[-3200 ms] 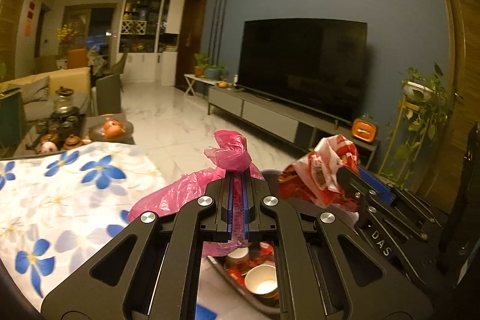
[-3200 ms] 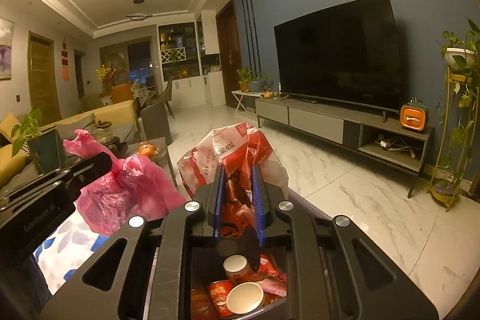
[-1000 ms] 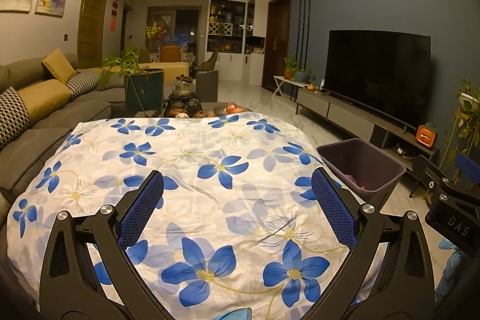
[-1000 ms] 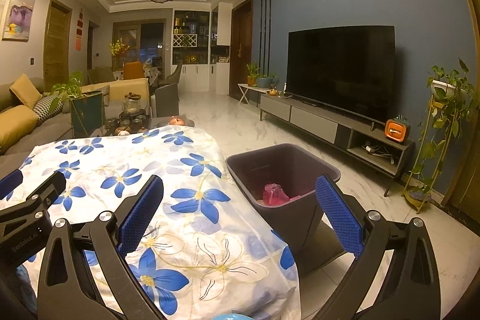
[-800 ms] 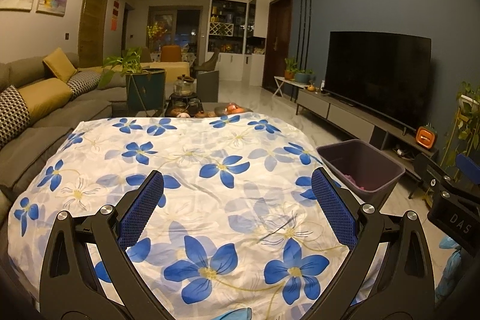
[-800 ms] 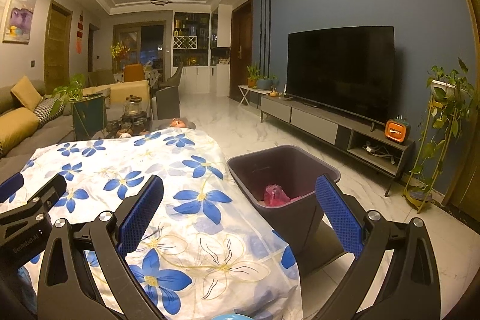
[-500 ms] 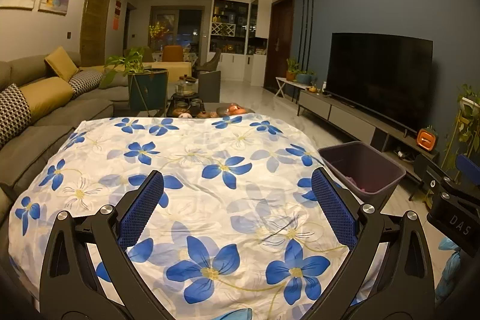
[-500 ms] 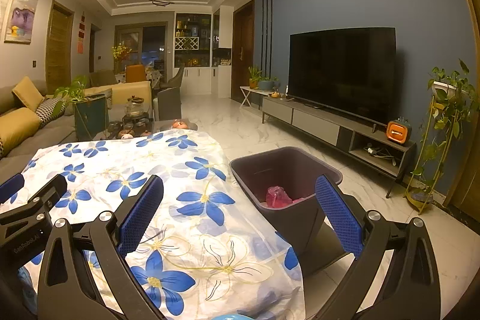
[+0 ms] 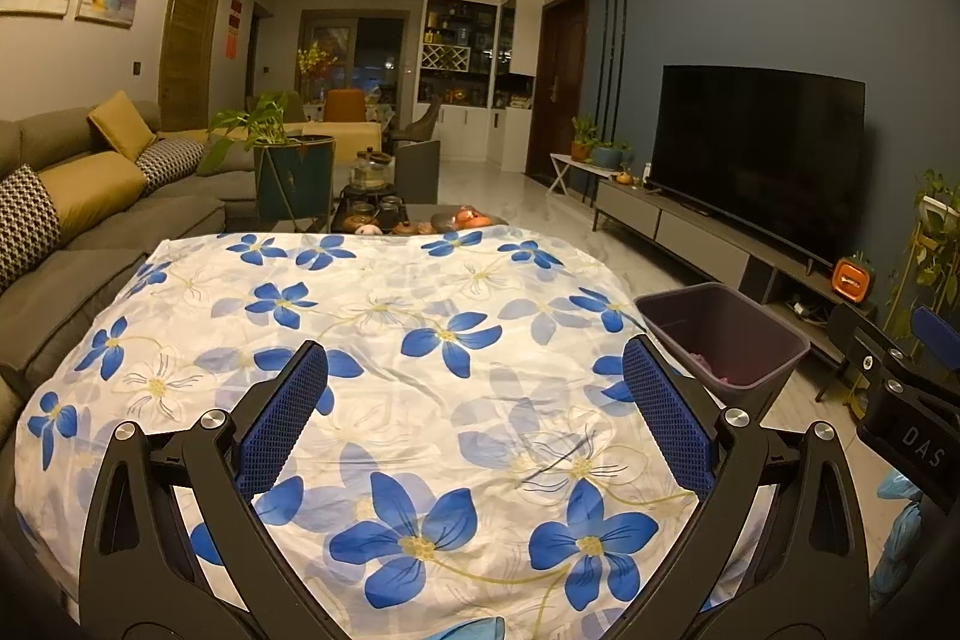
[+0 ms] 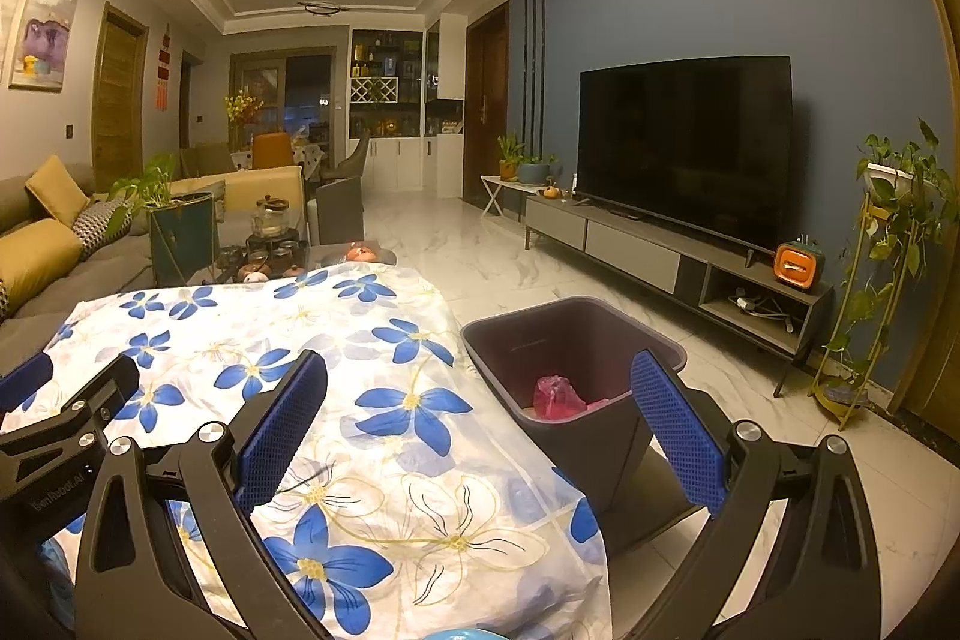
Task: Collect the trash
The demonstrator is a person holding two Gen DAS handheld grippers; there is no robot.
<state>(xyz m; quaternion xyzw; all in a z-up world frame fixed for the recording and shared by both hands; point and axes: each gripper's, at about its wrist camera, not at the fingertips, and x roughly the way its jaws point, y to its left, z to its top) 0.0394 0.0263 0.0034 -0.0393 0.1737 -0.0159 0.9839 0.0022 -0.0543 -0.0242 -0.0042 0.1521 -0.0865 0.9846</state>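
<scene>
— Both bags have left the claws since the earlier frames: the pink bag [image 10: 558,397] now lies inside the dark bin [image 10: 576,334], and the red-and-white one is no more in sight; perhaps it is deeper in the bin, I cannot tell.

— And the claws now, from left to right?

— Left gripper [image 9: 474,424] is released, its blue pads spread wide, holding nothing. Under it and ahead of it is only the flowered cloth [image 9: 384,316]; the bin stands ahead to its right, just beside the cloth edge. Right gripper [image 10: 480,424] is also released and empty. The cloth is ahead to its left, and the bin is right ahead between its fingers.

— So the task is nearly finished?

— I judge yes. No trash shows on the cloth. Something light blue [image 9: 900,526] appears low, at the right of the left gripper; I cannot tell what it is. If it is trash, that remains.
</scene>
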